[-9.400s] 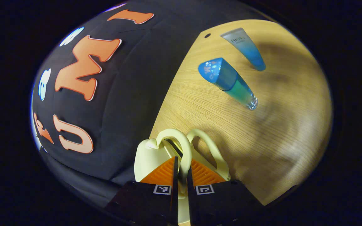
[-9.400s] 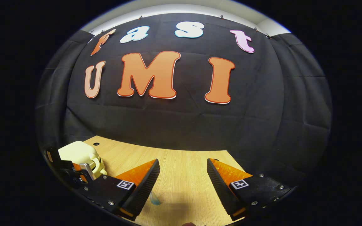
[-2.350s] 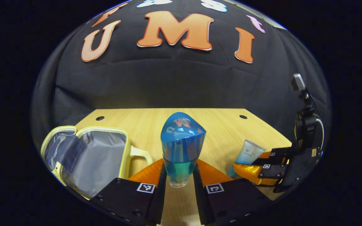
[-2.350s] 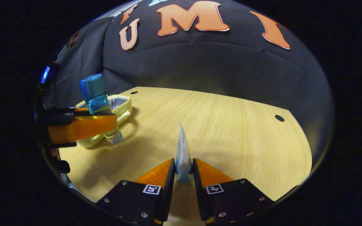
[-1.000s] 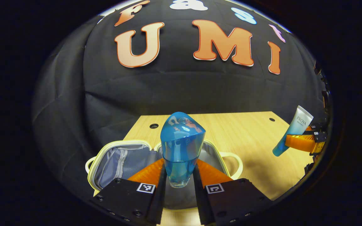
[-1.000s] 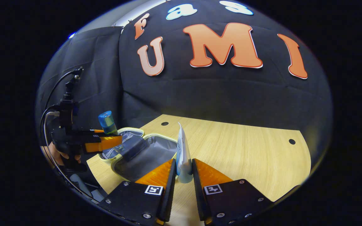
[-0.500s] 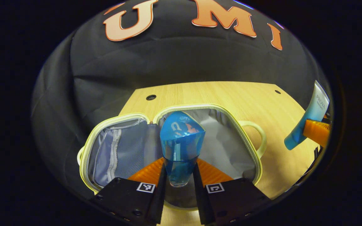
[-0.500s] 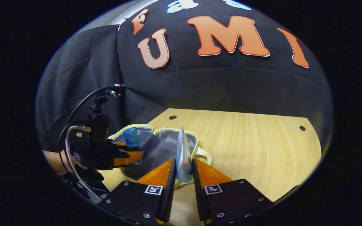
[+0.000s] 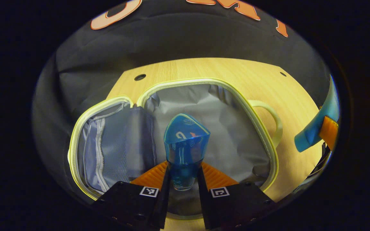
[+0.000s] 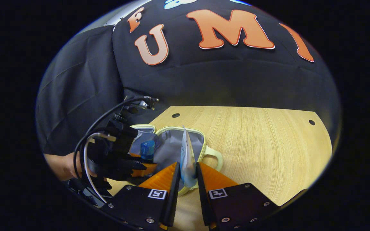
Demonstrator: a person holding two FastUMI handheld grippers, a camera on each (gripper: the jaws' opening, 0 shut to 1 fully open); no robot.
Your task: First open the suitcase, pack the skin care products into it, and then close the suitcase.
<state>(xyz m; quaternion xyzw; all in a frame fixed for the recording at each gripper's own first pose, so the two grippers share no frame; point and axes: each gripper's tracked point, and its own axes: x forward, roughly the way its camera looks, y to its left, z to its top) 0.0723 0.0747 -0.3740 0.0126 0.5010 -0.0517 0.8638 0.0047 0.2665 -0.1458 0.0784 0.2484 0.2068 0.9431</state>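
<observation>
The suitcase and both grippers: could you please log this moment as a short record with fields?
suitcase: open flat on the table, grey lining showing, mesh pocket in the other half
suitcase contents: no product lying inside yet
left gripper: shut on the bottle, held upright over the lined half
right gripper: shut on the tube, near the suitcase's handle side
packing: neither product released yet
lid: not yet closed

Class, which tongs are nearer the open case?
Left. The left tongs hold the bottle over the case; the right tongs hold the tube at its near rim.
</observation>
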